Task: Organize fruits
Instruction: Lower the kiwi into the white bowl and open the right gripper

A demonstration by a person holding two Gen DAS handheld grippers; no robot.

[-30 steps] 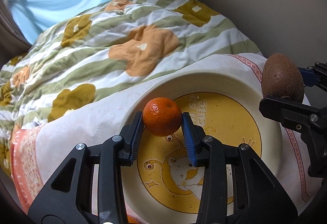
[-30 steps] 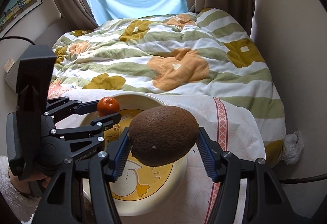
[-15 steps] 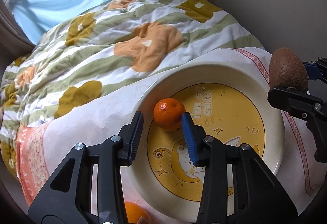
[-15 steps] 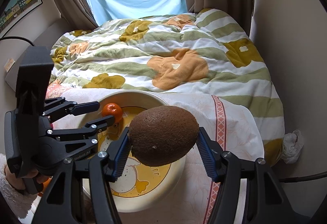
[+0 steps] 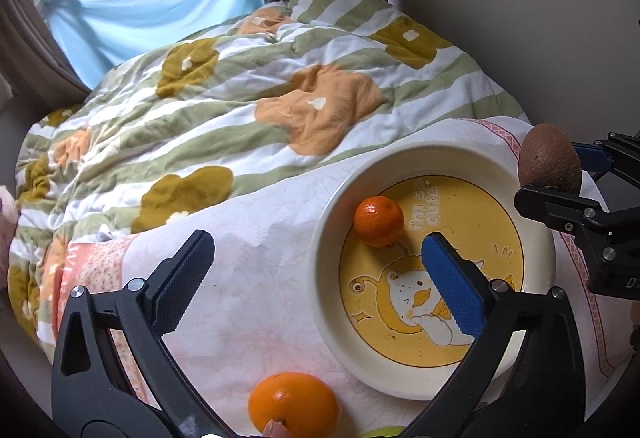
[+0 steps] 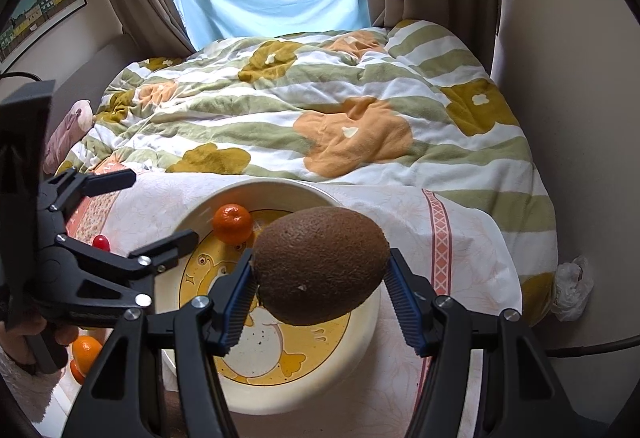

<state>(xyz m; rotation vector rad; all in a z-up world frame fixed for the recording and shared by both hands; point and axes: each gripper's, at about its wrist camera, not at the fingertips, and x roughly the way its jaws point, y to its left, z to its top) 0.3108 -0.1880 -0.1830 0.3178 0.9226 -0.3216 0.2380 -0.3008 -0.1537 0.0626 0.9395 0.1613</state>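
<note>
Fruits: two oranges (image 5: 294,404), one tangerine (image 5: 379,215), one kiwi (image 6: 320,265)

Left gripper (image 5: 316,266): matte black plastic frame w/ triangular cut-outs, two long tapering fingers, silver round-head screws at the pivots. Finger pads (image 5: 452,286) are ribbed blue rubber; the other pad reads near-black in shadow. In the right wrist view, its side shows faint pale lettering, too small to read, plus a boxy black block on top.

Right gripper (image 6: 320,294): same black frame, silver screws, ribbed blue pads (image 6: 404,302).

Person: a hand (image 6: 24,330) around the left gripper's handle, fluffy white sleeve cuff (image 6: 20,386) below it.
</note>
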